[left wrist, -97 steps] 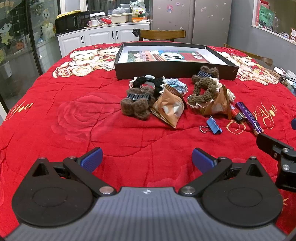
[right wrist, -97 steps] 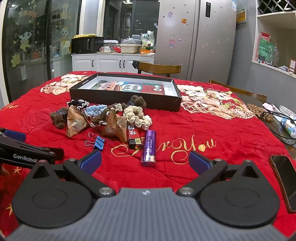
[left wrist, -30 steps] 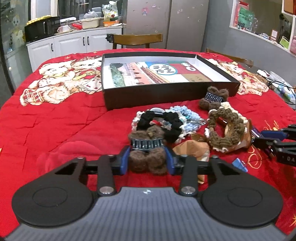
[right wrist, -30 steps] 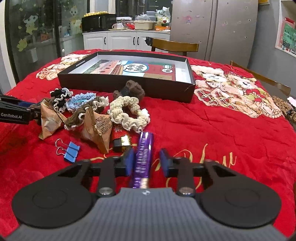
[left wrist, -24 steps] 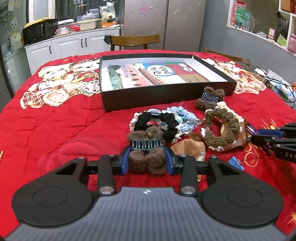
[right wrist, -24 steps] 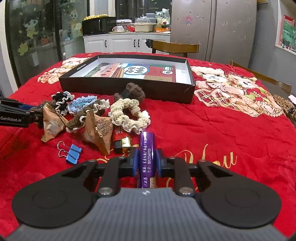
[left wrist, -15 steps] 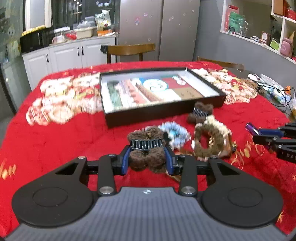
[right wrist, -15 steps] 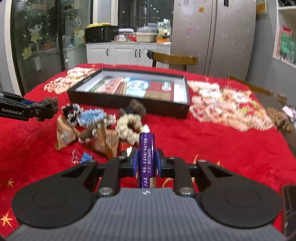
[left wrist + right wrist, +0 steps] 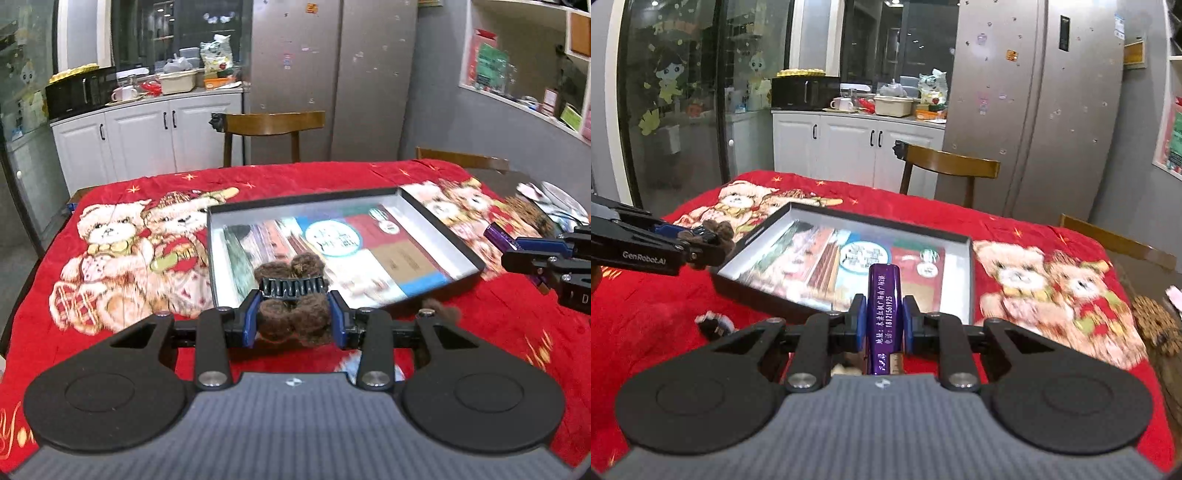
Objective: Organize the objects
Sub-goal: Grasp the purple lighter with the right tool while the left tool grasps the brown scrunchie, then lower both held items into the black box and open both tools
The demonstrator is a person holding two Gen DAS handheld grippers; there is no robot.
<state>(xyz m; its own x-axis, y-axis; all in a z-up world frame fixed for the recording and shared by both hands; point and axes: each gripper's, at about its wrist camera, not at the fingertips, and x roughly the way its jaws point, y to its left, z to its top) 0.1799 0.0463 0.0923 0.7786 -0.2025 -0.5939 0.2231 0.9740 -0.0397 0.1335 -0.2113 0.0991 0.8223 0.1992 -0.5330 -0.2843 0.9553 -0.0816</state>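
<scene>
My left gripper [image 9: 293,314] is shut on a brown fuzzy hair clip [image 9: 293,314] with a black toothed clasp, held up in front of the near edge of the shallow black box [image 9: 218,266]. My right gripper [image 9: 884,321] is shut on a purple lighter [image 9: 884,295] that stands upright between the blue pads, just before the black box [image 9: 956,240]. In the left wrist view the right gripper [image 9: 532,254] with the purple lighter [image 9: 496,232] hangs at the right edge. In the right wrist view the left gripper [image 9: 698,243] with the brown clip [image 9: 718,230] reaches in from the left.
A red blanket [image 9: 110,302] with teddy bear prints covers the table. A black and white scrunchie [image 9: 713,323] lies near the box's front. Wooden chairs [image 9: 273,129] stand behind the table, with white cabinets [image 9: 147,136] and a fridge [image 9: 332,74] beyond. A brown mat [image 9: 1152,325] lies at the right edge.
Both grippers have risen off the blanket and moved toward the black box, each carrying its object. The pile of scrunchies and packets has dropped below the views.
</scene>
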